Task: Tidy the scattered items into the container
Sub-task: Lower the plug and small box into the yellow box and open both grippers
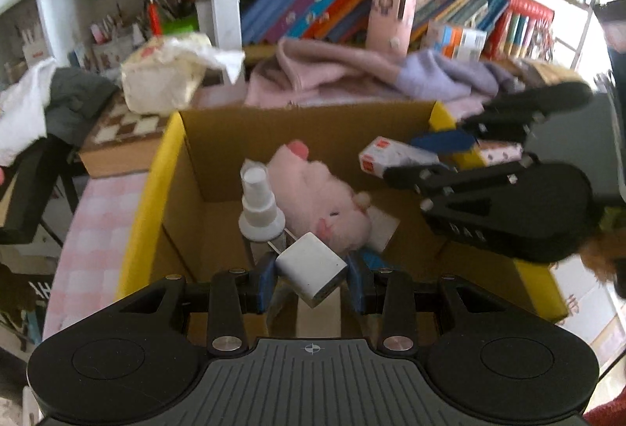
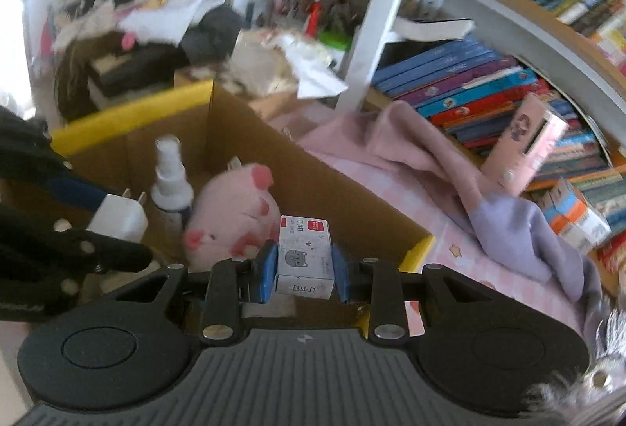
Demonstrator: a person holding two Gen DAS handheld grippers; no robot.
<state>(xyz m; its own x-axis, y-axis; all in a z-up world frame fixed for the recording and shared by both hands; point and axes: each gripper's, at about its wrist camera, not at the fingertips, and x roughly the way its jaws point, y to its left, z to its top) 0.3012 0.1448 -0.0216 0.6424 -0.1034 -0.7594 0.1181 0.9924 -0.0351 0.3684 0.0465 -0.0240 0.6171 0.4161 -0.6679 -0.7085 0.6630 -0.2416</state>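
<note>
A cardboard box with yellow rims stands open on the pink checked surface. Inside it lie a pink plush pig and a white spray bottle. My left gripper is shut on a white plug charger over the box's near side. My right gripper is shut on a small white staple box with red marks, held over the box's right rim.
Pink and lilac cloths lie behind the box. A shelf of books stands beyond, with a pink carton leaning on it. A tissue pack and a chessboard sit at the left.
</note>
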